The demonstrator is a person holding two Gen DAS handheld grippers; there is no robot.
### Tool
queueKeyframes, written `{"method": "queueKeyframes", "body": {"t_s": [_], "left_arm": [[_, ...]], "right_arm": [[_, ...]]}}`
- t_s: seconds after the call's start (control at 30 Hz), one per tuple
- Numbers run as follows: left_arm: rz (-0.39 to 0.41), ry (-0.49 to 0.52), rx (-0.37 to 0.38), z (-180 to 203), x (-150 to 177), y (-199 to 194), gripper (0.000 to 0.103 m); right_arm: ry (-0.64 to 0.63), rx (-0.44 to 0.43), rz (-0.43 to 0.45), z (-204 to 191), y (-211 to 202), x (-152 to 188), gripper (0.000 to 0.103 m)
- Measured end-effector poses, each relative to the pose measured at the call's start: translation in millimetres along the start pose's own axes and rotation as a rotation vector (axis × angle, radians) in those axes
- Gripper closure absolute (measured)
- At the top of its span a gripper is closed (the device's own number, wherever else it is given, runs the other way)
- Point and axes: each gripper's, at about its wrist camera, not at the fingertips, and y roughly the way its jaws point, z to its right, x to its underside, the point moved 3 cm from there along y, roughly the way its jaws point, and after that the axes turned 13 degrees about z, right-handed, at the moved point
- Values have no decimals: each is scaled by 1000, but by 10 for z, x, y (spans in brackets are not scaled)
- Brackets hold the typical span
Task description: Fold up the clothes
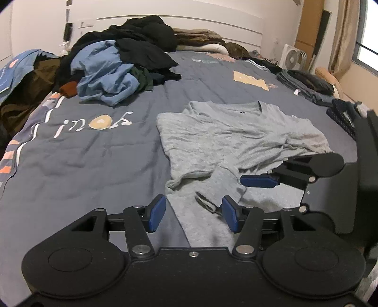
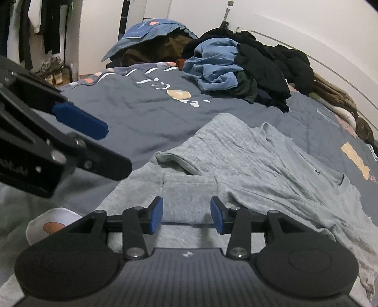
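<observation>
A light grey T-shirt [image 1: 226, 139] lies spread and creased on the dark blue bedspread [image 1: 94, 160]; it also shows in the right wrist view [image 2: 259, 165]. My left gripper [image 1: 193, 213] is open, low over the shirt's near left edge, holding nothing. My right gripper [image 2: 186, 213] is open and empty, over the shirt's near hem. In the left wrist view the right gripper's blue pads [image 1: 258, 181] reach in from the right over the shirt. In the right wrist view the left gripper's blue pad [image 2: 80, 121] shows at the left.
A pile of unfolded blue and black clothes [image 1: 118, 63] sits at the far left of the bed. Folded dark clothes [image 1: 304, 82] lie along the right edge. A white fan [image 1: 293, 57] stands by the far wall. A headboard [image 1: 179, 21] closes the far end.
</observation>
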Motion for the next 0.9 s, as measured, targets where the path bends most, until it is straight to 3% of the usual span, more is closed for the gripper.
{"method": "queueKeyframes", "body": {"t_s": [0.17, 0.4, 0.63, 0.7, 0.77, 0.9], "left_arm": [[21, -71, -34, -152, -63, -33, 50], [61, -343, -142, -659, -143, -71, 50], [80, -360, -118, -671, -188, -96, 50], [77, -357, -119, -669, -183, -91, 50], [77, -356, -120, -662, -172, -94, 50], [79, -355, -116, -650, -175, -95, 50]], "right_arm": [[-32, -2, -9, -66, 64, -17, 59], [-61, -10, -14, -130, 127, -55, 59], [-136, 14, -37, -185, 250, -70, 60], [-138, 24, -41, -167, 257, -74, 66], [-108, 26, -37, -114, 240, -78, 75], [-17, 22, -36, 21, 165, -100, 79]]}}
